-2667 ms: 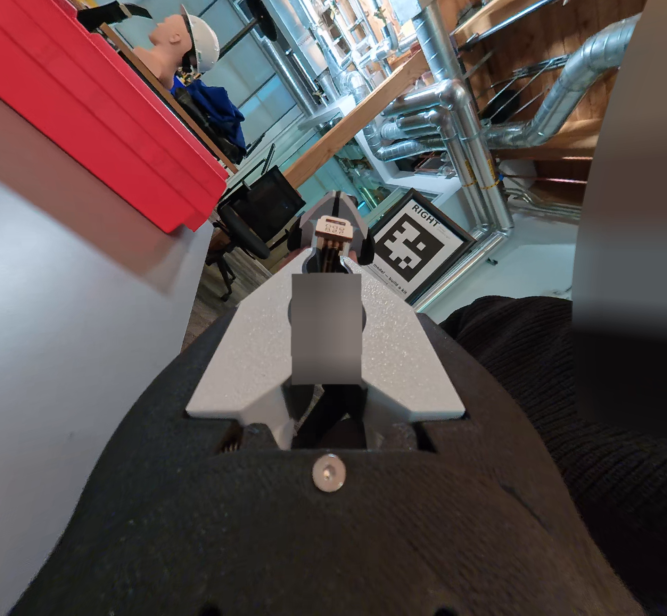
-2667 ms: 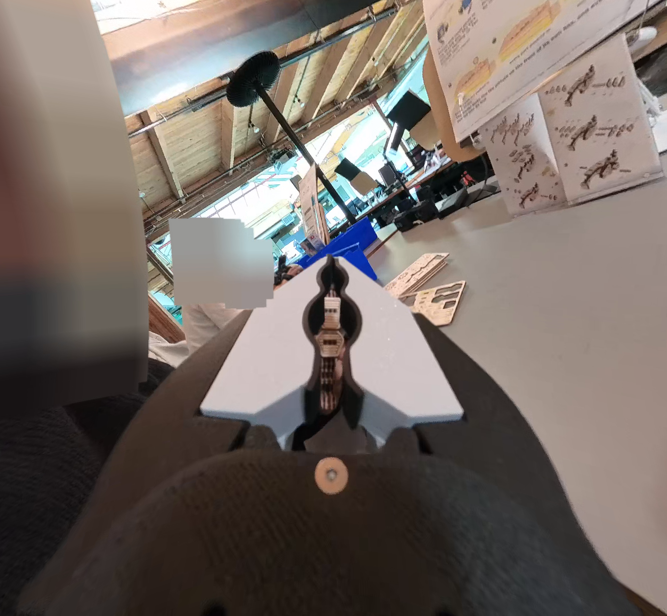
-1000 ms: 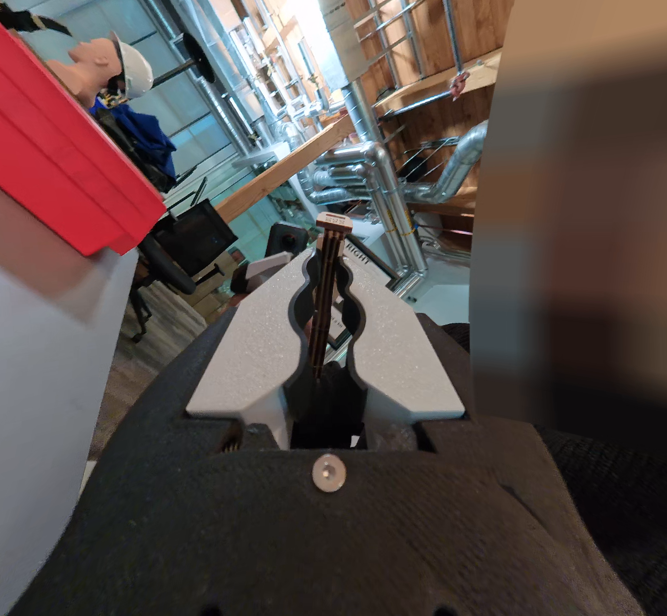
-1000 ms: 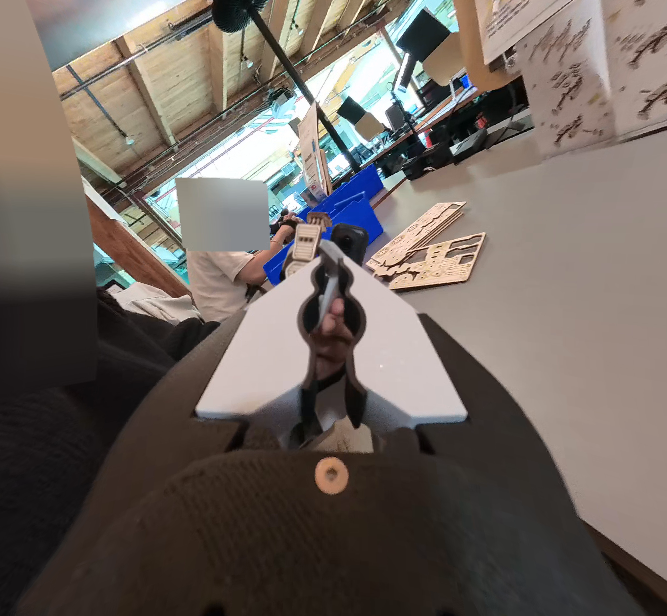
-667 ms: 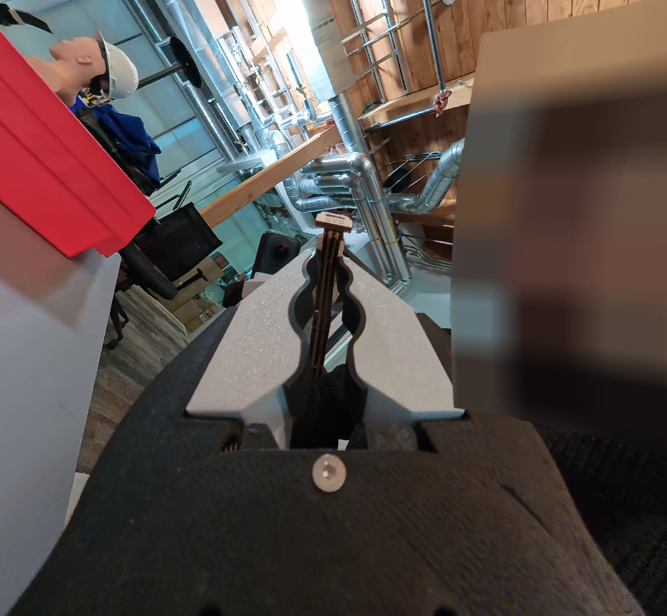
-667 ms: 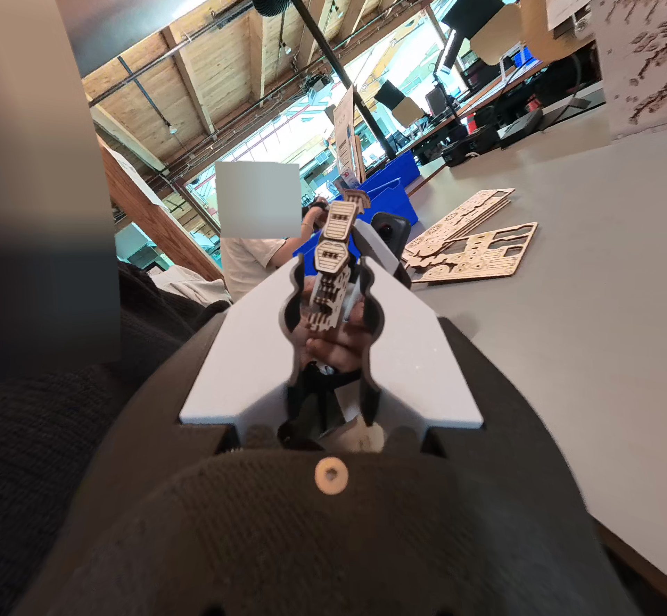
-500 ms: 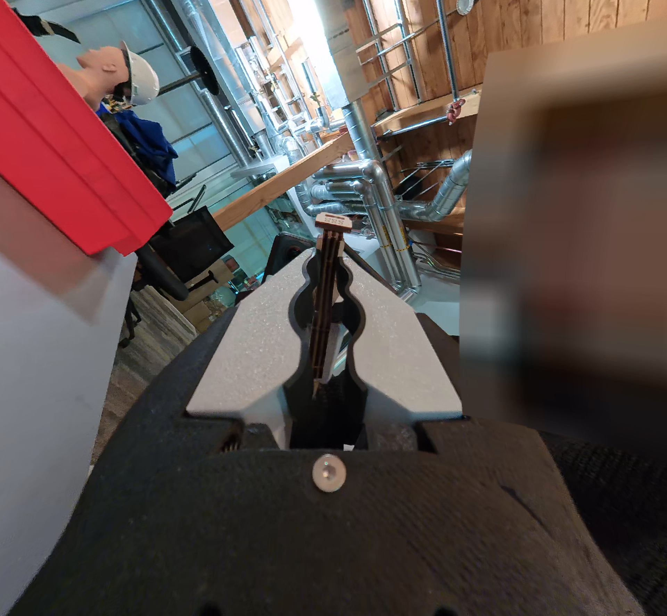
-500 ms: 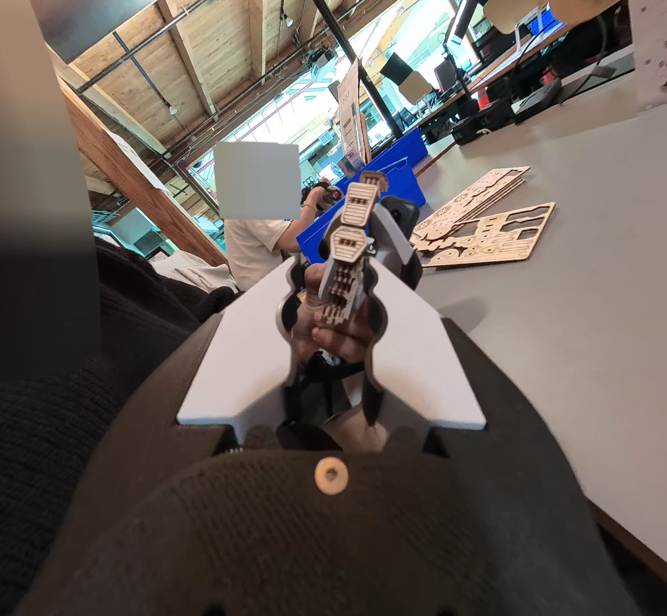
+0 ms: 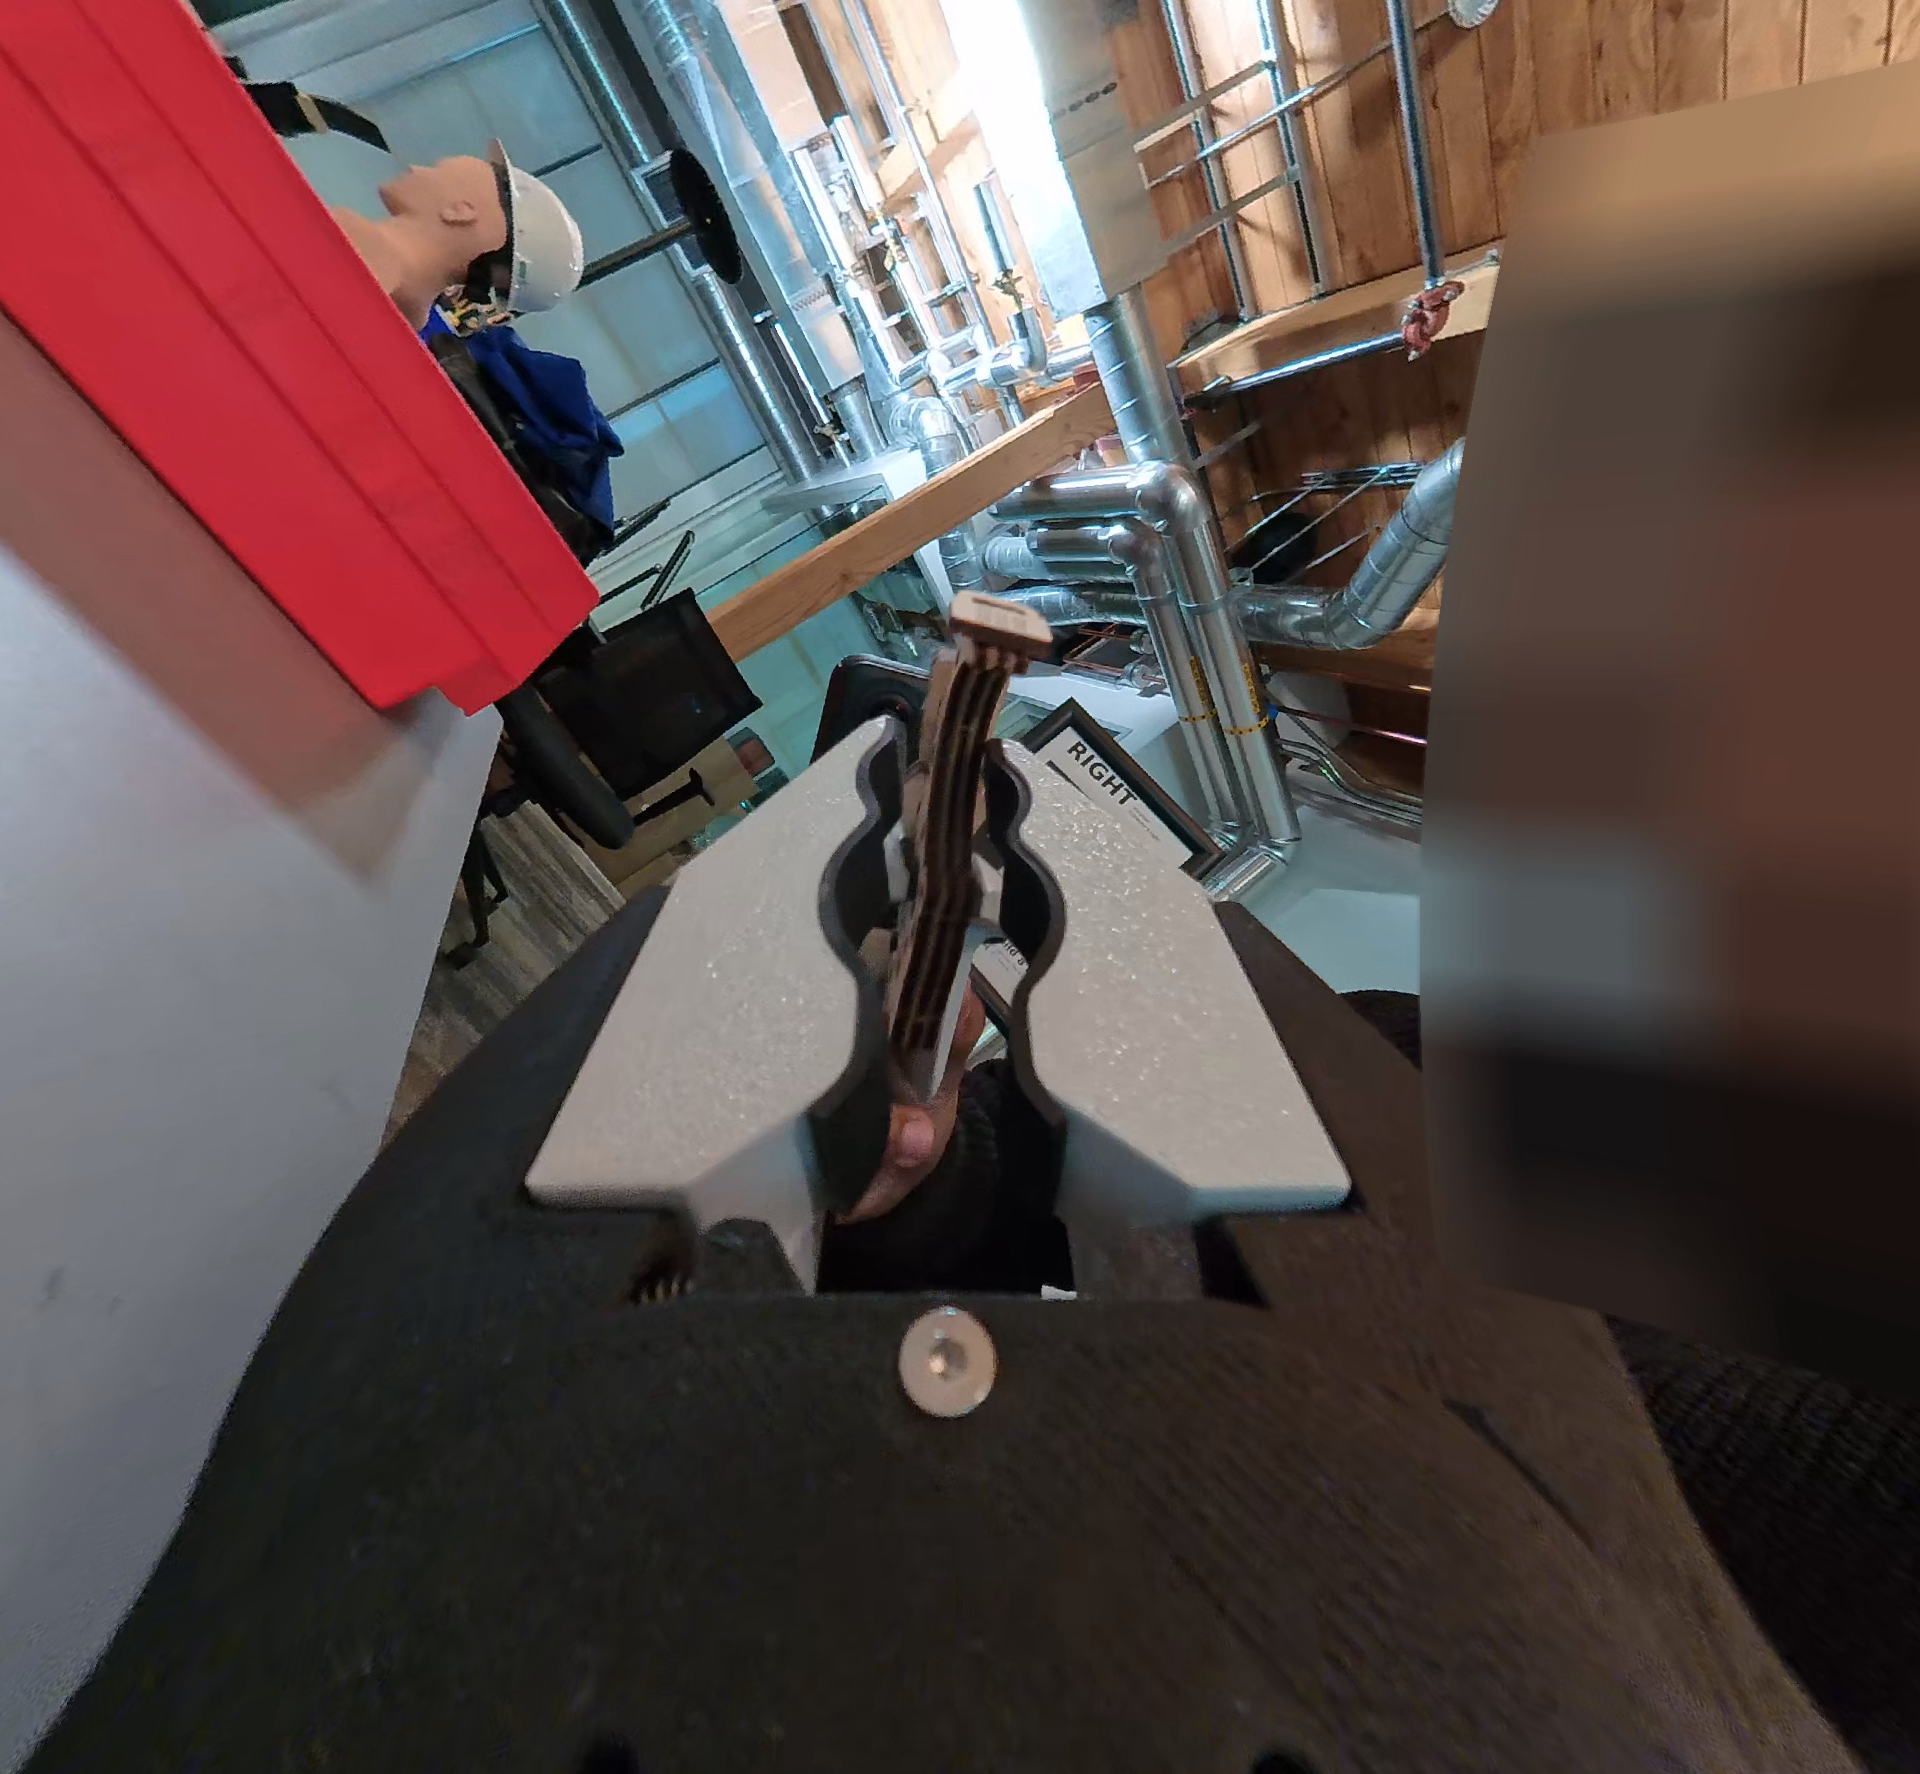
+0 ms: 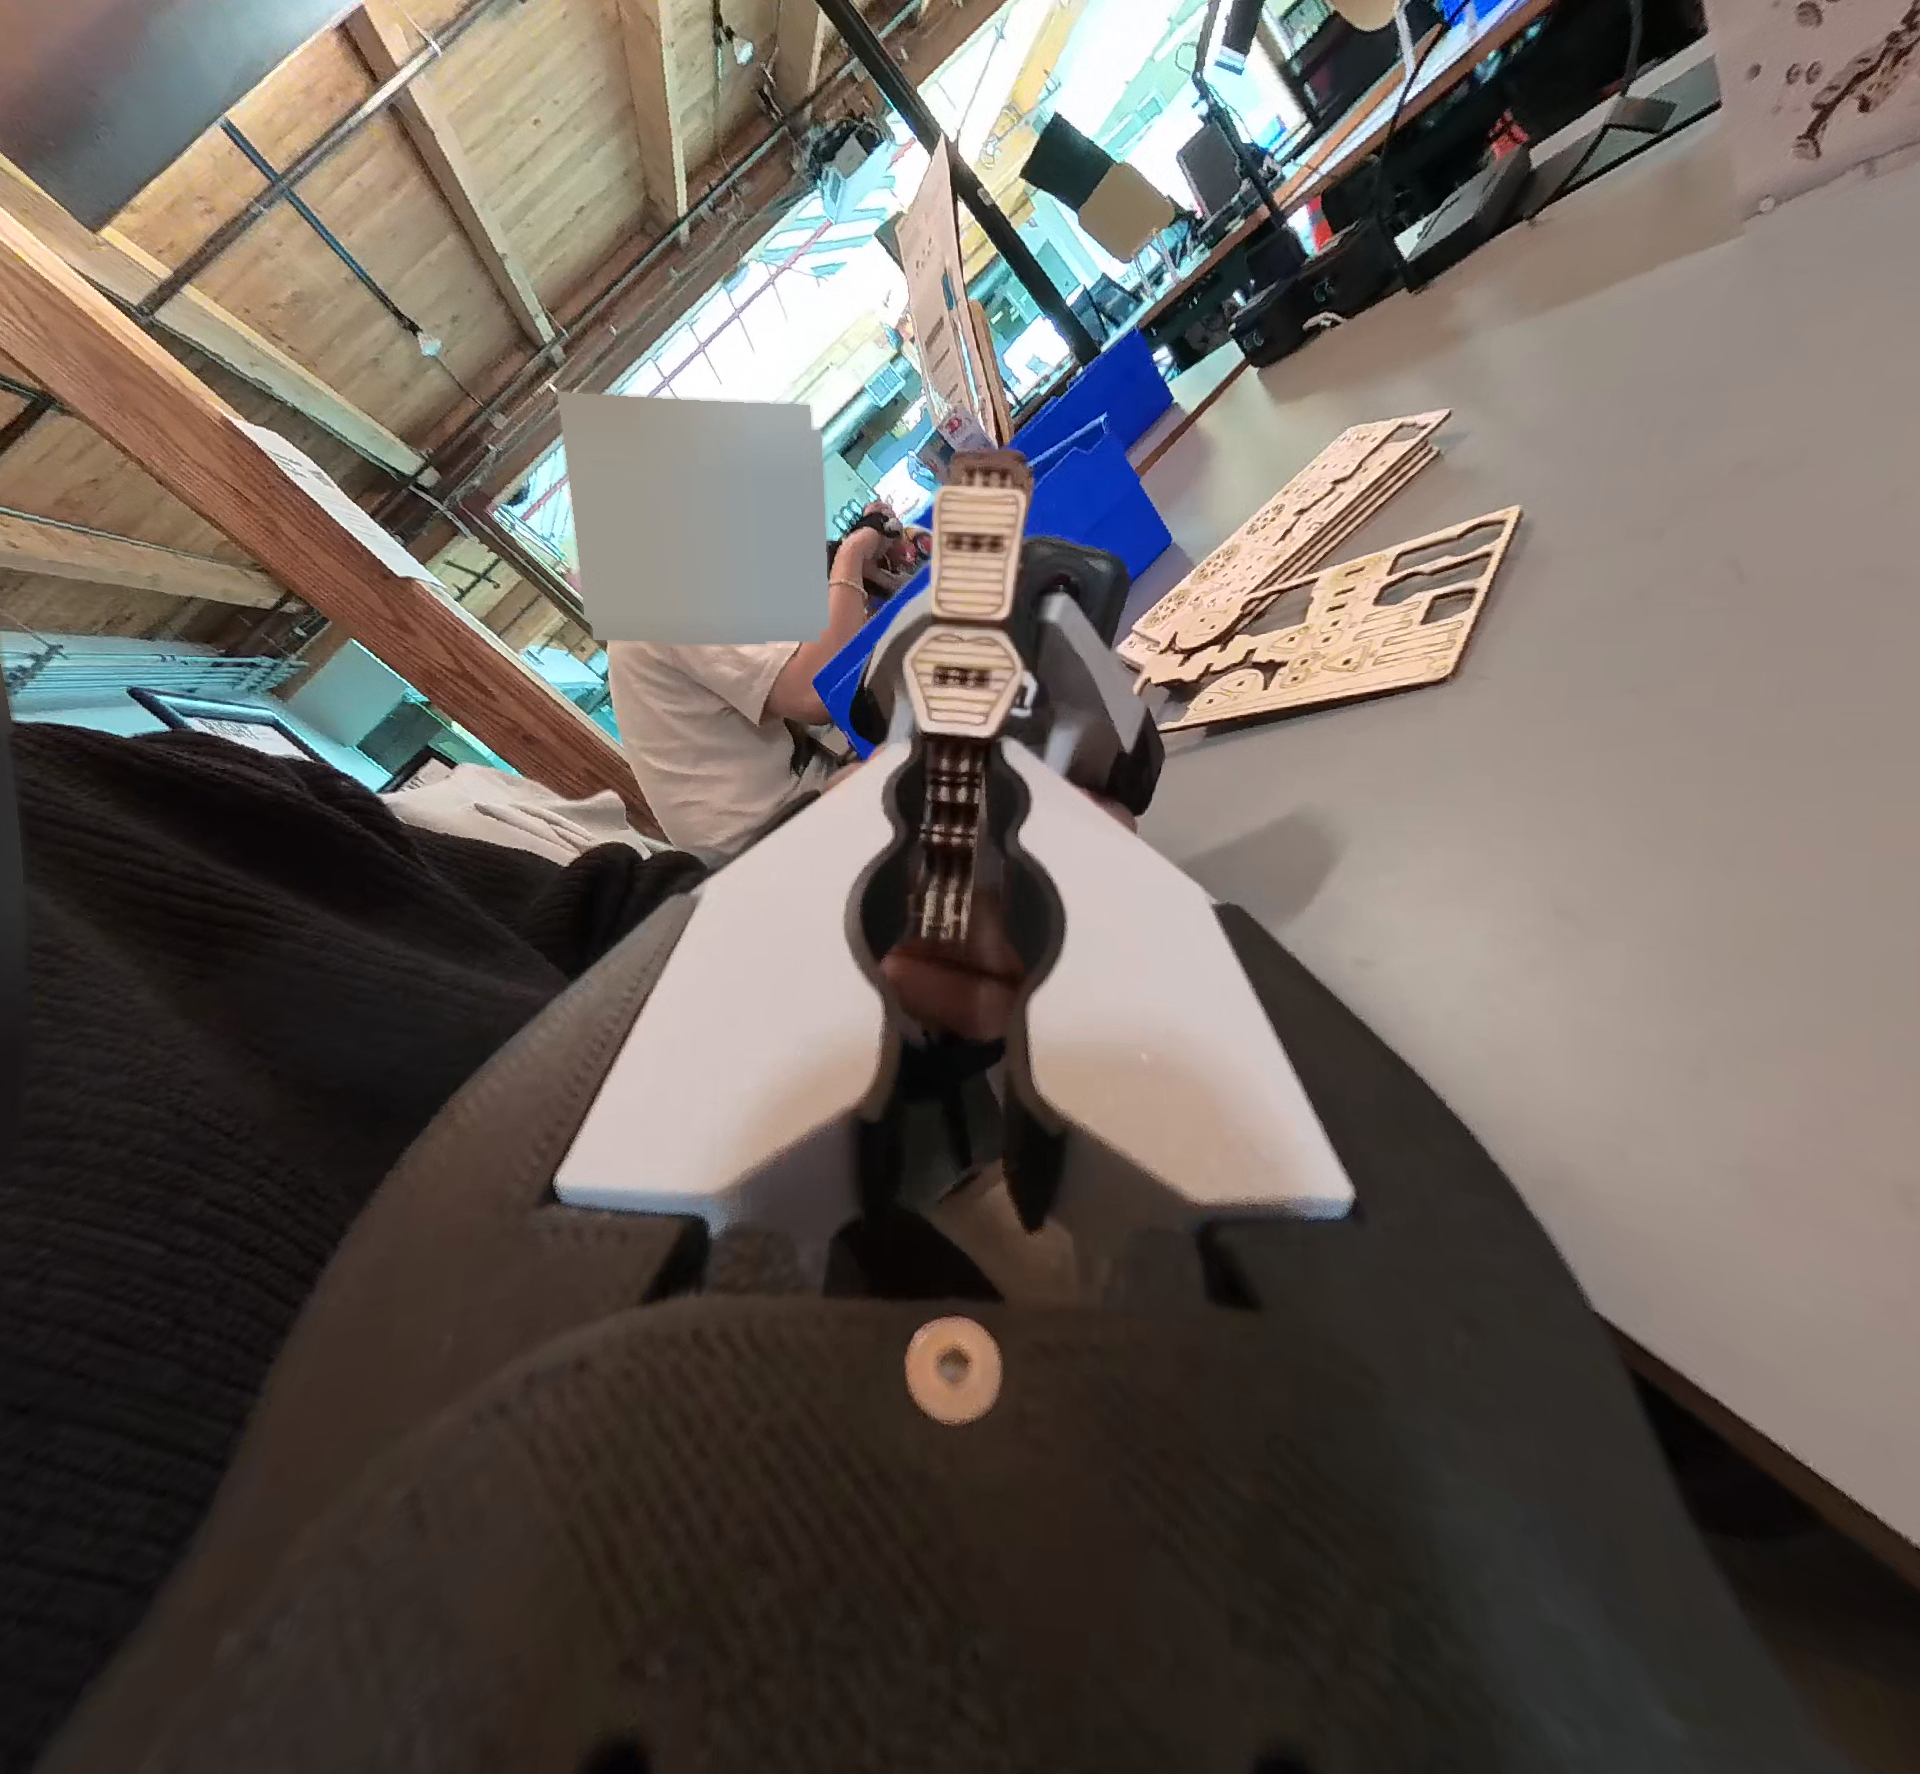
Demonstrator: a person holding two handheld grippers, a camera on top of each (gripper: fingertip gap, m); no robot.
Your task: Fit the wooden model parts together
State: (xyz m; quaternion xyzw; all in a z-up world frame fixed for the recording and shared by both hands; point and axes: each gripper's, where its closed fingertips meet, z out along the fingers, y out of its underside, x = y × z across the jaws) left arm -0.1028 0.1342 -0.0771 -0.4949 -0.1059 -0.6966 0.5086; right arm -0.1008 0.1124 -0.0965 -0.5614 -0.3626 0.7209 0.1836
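Your left gripper is sitting with its jaws spread, gripping nothing; the wooden model part, a layered strip seen edge-on, is passing through the gap at a slight tilt, not visibly touching the grey fingers. Your right gripper is clamping narrowly on that same wooden model part, whose slotted, plated face is rising past its fingertips; a bare hand is showing just behind the strip. The left gripper's body is showing directly beyond the plates. Further out, you are working beside a grey table; cut-out plywood sheets are lying flat on it, with blue bins behind; a red bin is filling the left view's upper left.
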